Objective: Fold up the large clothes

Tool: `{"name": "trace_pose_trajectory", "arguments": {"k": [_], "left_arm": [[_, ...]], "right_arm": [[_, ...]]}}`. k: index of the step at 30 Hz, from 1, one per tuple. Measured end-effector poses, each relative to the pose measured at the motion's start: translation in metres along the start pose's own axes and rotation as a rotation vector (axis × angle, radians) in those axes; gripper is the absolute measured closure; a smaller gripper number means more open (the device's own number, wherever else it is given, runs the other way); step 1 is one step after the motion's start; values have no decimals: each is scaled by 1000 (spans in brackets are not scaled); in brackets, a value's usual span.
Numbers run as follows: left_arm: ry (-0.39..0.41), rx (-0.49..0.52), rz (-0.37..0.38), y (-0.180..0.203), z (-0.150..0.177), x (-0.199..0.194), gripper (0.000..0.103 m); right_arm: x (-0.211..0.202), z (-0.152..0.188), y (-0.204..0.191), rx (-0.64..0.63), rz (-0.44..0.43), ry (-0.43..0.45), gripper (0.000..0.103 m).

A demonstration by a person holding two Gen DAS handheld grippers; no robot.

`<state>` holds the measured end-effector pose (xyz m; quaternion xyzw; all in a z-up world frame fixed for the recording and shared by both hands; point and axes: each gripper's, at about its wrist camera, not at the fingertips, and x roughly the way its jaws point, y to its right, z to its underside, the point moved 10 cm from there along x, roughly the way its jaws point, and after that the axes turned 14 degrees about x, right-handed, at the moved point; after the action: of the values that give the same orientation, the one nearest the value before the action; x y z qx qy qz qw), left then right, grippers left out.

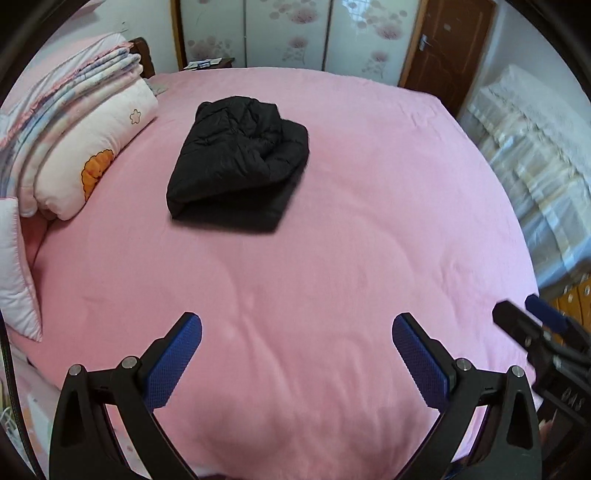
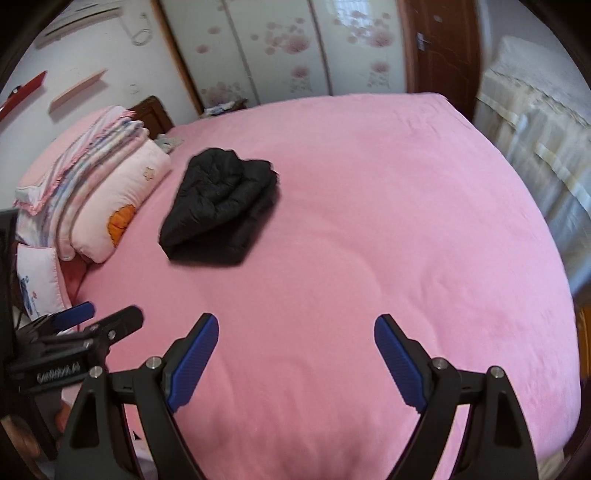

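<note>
Black puffy quilted jacket (image 1: pixel 238 158), folded into a bundle, lies far-left on the pink bedsheet (image 1: pixel 332 240), near the pillow stack (image 1: pixel 85 147). Left gripper (image 1: pixel 297 354) and right gripper (image 2: pixel 295 356): jaws apart, empty, well short. Risk: slick padding springs open. Wide clear sheet near and right.

bed sheet (image 1: pixel 332 229): plain pink, far and near alike
jacket (image 1: pixel 236 162): black, quilted stitch lines
pillow (image 1: pixel 92 162): pale pink, orange flower print, small outlined flower
folded quilts (image 1: pixel 55 99): pink, white and lilac stripes
wardrobe doors (image 1: pixel 288 33): white, pink blossom pattern
door (image 1: pixel 447 40): brown wood
left gripper fingers (image 1: pixel 177 362): blue pads, dotted texture, black frame
right gripper fingers (image 2: pixel 195 362): blue pads, ribbed, black frame
</note>
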<state>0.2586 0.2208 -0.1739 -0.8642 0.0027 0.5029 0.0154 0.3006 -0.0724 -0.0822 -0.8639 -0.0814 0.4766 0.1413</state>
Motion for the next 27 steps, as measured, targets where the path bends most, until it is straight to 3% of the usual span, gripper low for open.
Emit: {"name": "trace_pose_trajectory", "arguments": {"k": [3,7,16,27], "left_arm": [[-9,16,-18,14,17,-14,1],[-23,-5,-8,31,34,-34,1],[8,11,-23,63,38,-67,0],[14,13,-44,82,36,-80,1]], "right_arm": [[-18,14,25,45,40,-24,16],[-37,25,42,100,30,-59,16],[-75,31,49,38,11,-10,16],[-84,29,60,2,1,-8,16]]}}
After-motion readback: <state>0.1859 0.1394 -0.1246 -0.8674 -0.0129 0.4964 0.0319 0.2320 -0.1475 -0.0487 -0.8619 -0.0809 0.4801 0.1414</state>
